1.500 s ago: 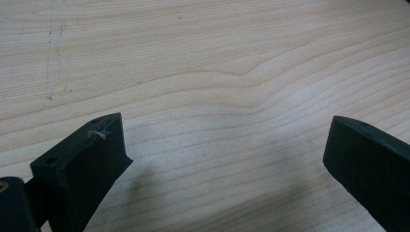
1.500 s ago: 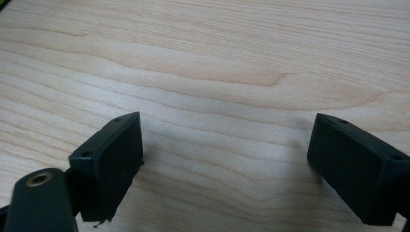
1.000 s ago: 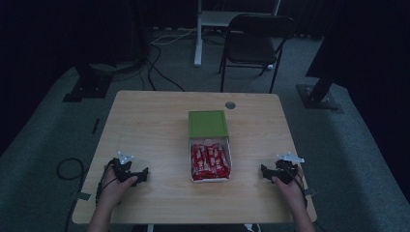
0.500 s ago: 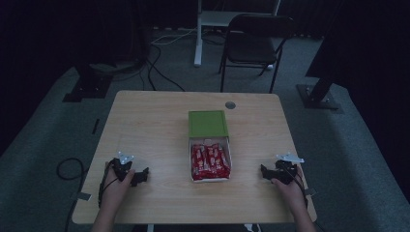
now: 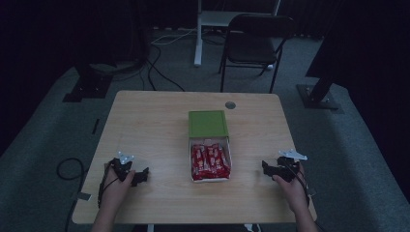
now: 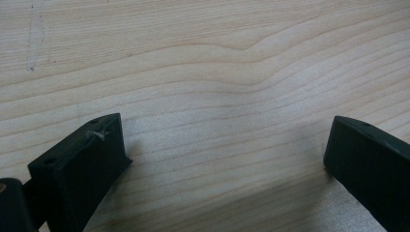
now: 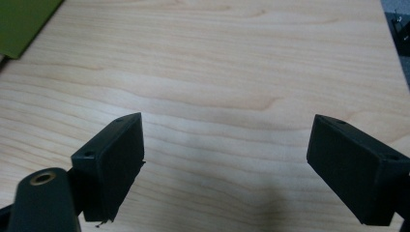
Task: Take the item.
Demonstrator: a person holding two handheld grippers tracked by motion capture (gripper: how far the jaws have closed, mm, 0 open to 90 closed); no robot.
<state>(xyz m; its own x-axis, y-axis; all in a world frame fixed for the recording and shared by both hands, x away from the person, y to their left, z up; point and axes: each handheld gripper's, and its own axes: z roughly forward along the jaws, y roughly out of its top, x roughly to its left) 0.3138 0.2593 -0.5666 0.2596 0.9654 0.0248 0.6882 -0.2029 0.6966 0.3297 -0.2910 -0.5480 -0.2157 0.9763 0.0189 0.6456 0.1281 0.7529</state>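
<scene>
Box: white tray at the middle of the table, drawn out toward 6 o'clock from under a green lid that sits at its 12 o'clock end; red packets lie side by side inside, packed close.
Left gripper: on the table at about 8 o'clock from the box, well apart from it, held in the person's left hand; its tips point toward 3 o'clock, at the box.
Left gripper state: released, the jaws spread wide in the left gripper view, bare wood grain between them, nothing grasped.
Right gripper: at about 4 o'clock from the box, well apart, held in the right hand; its tips point toward 9 o'clock, at the box.
Right gripper state: released, jaws wide apart over bare table in the right gripper view; a corner of the green lid shows at 10 o'clock there.
Table hole: round grey grommet near the far edge, at 1 o'clock from the lid.
Chair: dark, on the floor beyond the table at 12 o'clock.
</scene>
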